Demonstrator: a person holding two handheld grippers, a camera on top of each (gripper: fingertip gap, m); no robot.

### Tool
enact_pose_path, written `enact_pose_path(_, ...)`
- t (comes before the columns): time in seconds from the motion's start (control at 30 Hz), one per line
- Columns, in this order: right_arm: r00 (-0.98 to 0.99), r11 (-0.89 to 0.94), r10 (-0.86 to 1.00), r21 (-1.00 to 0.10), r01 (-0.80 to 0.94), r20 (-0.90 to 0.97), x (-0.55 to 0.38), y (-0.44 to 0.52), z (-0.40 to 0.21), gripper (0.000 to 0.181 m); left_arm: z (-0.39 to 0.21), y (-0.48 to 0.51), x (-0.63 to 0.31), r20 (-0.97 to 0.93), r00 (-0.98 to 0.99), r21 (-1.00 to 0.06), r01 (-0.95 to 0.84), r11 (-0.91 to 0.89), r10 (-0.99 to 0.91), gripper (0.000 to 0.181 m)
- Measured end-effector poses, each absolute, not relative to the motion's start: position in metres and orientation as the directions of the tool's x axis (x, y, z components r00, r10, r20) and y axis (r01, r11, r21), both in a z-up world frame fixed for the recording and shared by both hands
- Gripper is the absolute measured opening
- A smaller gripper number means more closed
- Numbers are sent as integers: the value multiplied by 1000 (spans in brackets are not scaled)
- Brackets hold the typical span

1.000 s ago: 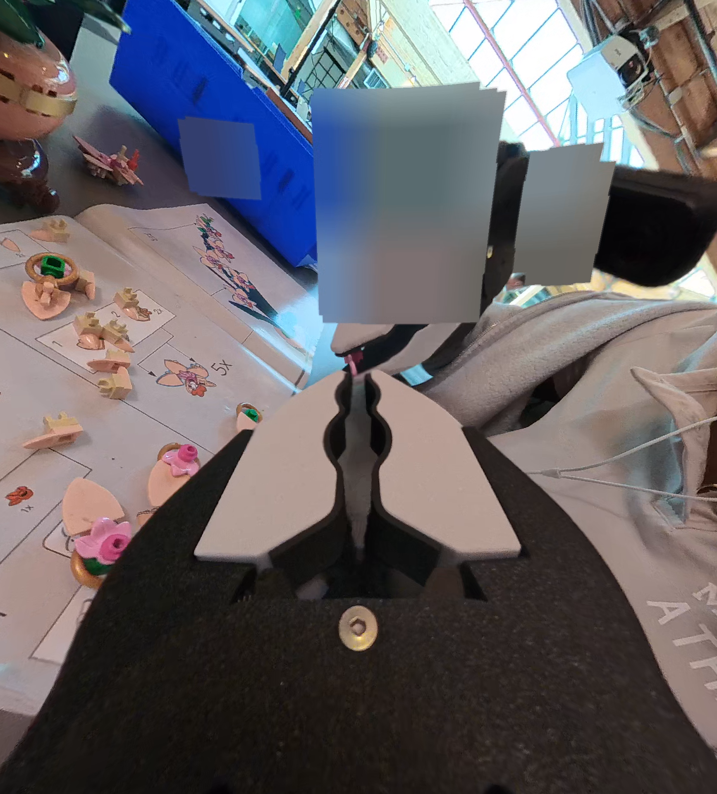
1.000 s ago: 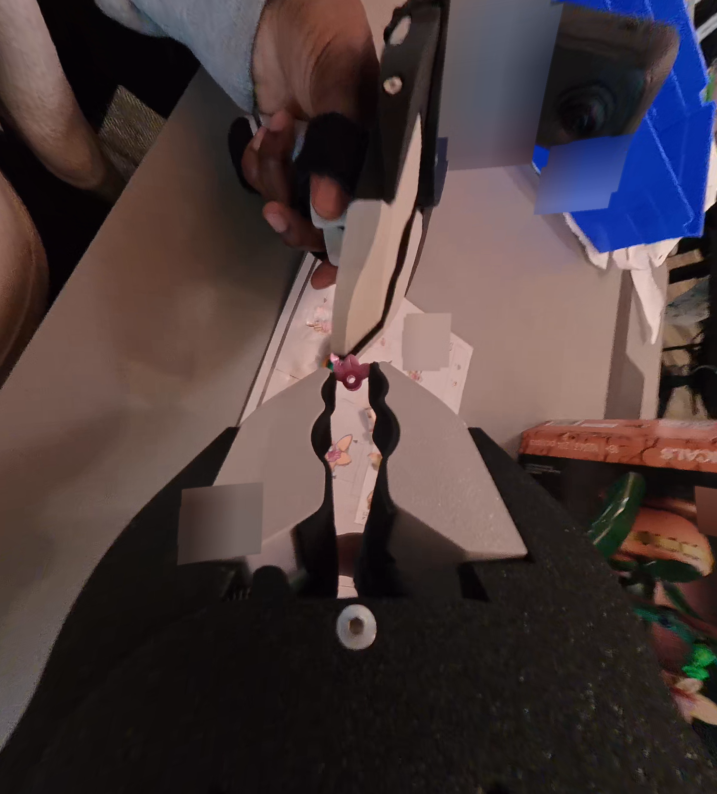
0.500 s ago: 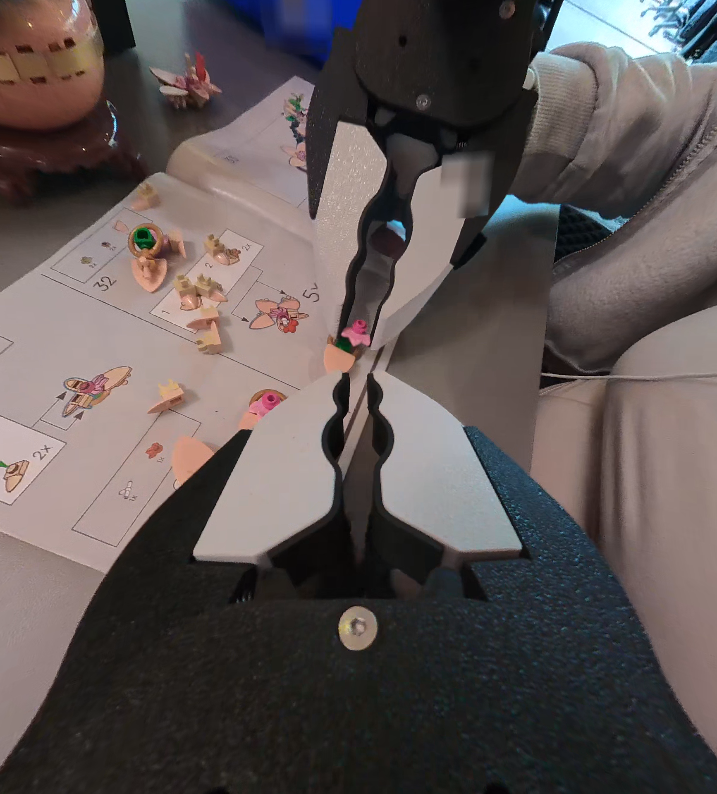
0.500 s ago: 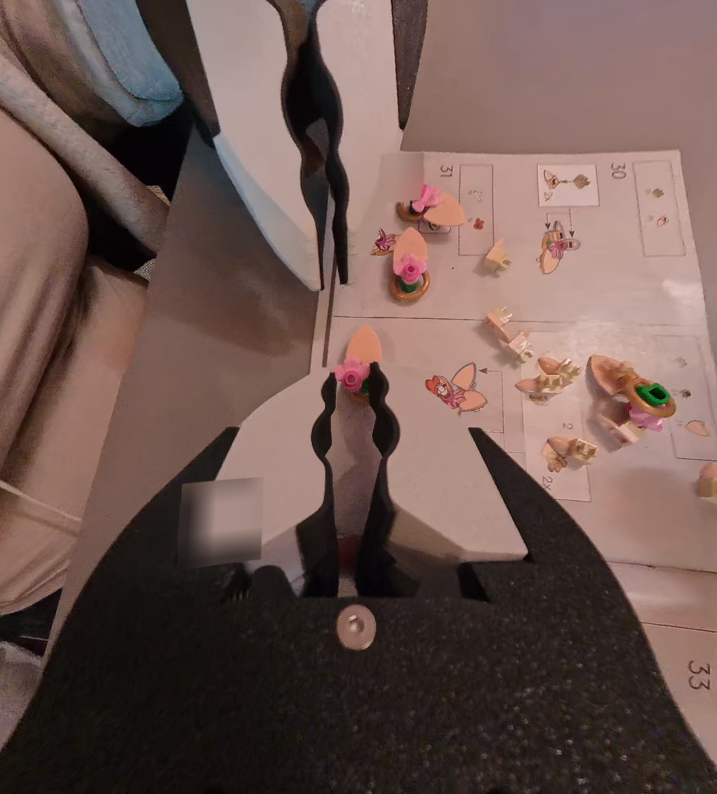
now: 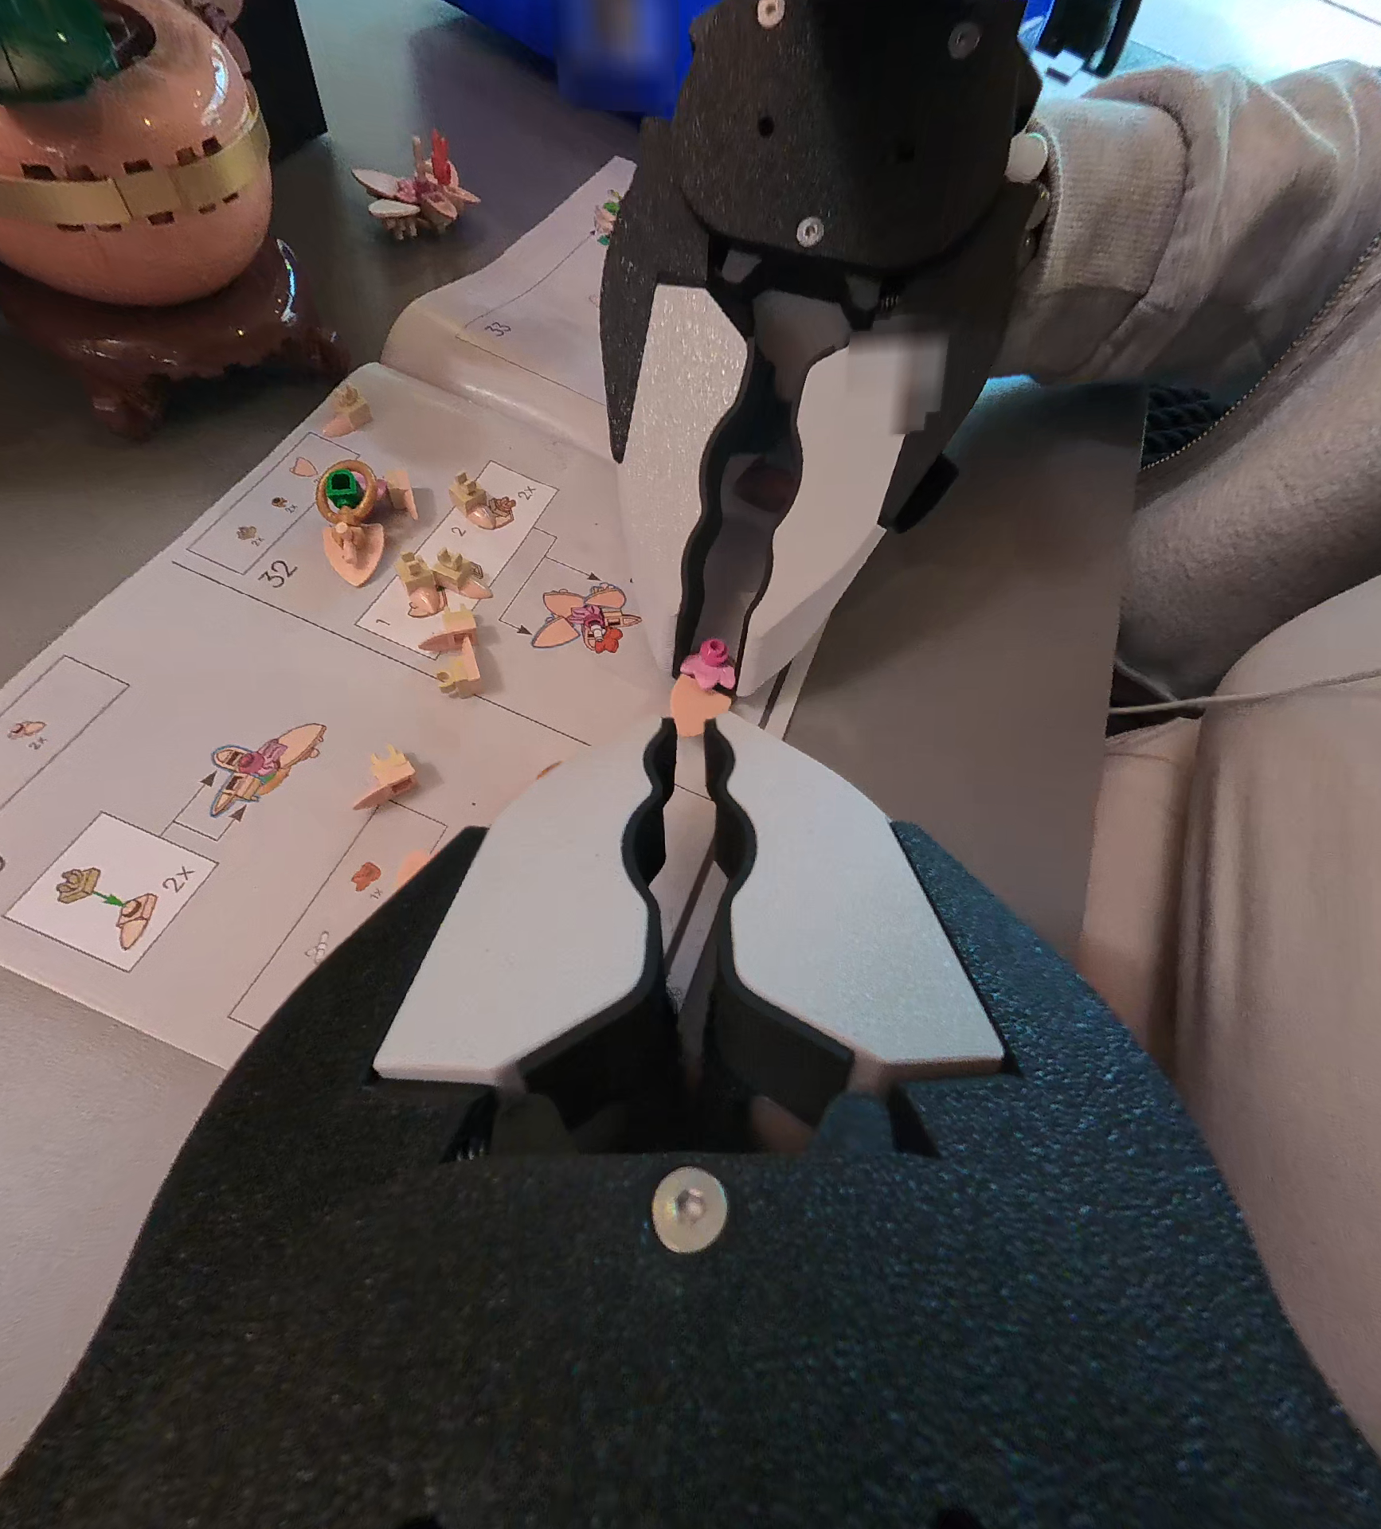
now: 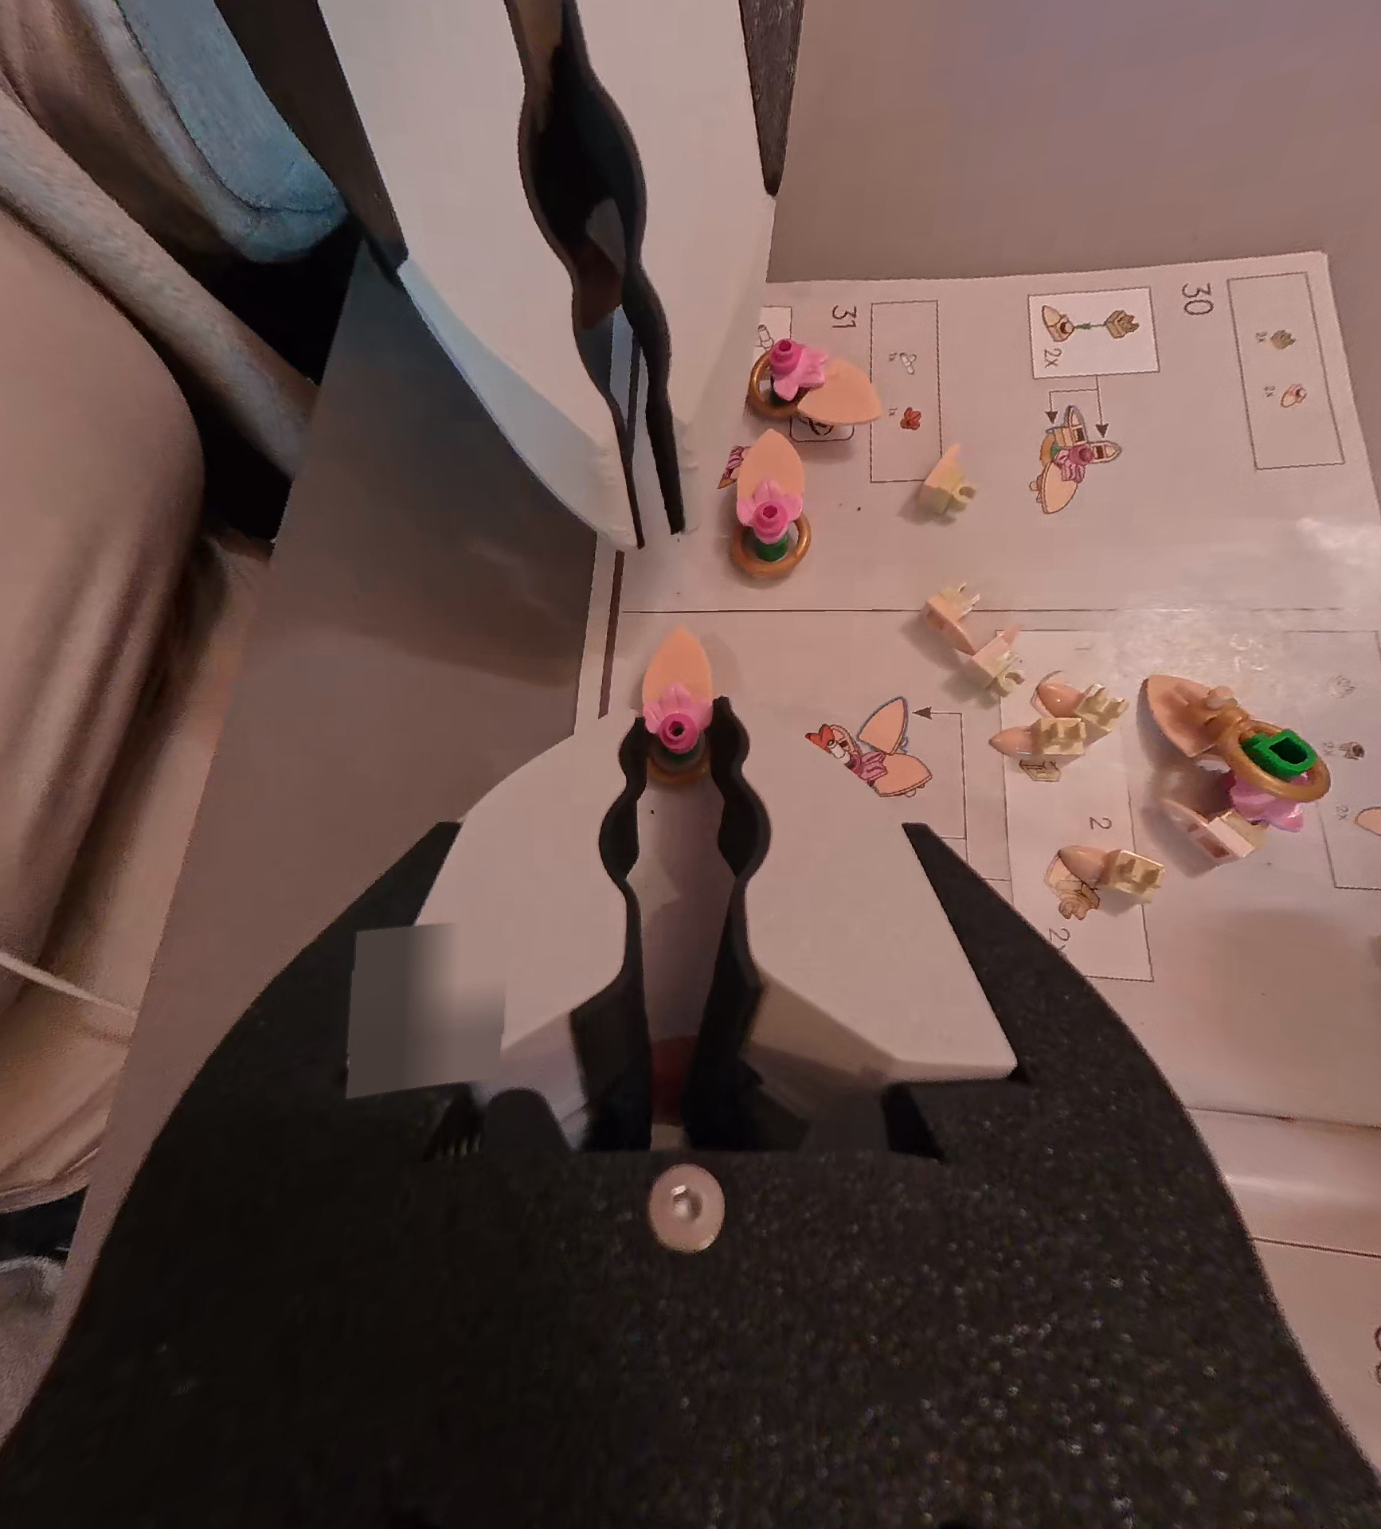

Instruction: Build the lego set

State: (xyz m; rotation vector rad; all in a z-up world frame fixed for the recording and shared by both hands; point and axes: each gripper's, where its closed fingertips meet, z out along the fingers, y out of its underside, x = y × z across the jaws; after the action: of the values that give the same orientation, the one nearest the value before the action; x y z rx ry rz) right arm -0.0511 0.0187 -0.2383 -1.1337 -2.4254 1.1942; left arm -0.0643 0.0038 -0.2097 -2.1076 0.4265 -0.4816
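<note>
A small flower piece, a pink blossom on a gold ring with a peach petal, sits between the tips of my right gripper, which is shut on it just over the near-left edge of the open instruction booklet. In the left wrist view the piece hangs at the right gripper's tips, straight ahead of my left gripper. The left gripper is shut and empty. In the right wrist view the left gripper stands a short way beyond the piece, apart from it.
Two more flower pieces lie on the booklet, with several loose tan bricks and a gold ring assembly with a green part. A pink vase model and a built flower stand behind. A person's lap lies beside the table. Less than 4 cm separates the two grippers' tips. Left tips and right tips are each some 15 centimeters from the pink vase model.
Both grippers came down from mid-air to the booklet. The right one carried the flower piece down. The left gripper's tips have drawn away from the piece.
</note>
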Motion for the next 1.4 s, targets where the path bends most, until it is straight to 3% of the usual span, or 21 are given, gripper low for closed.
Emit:
enact_pose_path(0.23, -680, 351, 717, -761, 545, -156, -51, 19, -239, 14, -198, 12, -53, 104, 845, -862, -187, -472, -525, 3)
enact_pose_path(0.5, -685, 364, 717, -772, 521, -125, -52, 18, -238, 15, -228, 22, -51, 35, 855, -760, -313, -570, -517, 2)
enact_pose_path(1.07, -677, 431, 736, -769, 473, -3, -53, 17, -239, 15, -230, 24, -54, 175, 889, -739, -165, -653, -423, 0)
enact_pose_path(1.4, -667, 386, 742, -774, 502, -63, -52, 18, -239, 14, -217, 23, -55, 169, 882, -771, -160, -617, -440, 1)
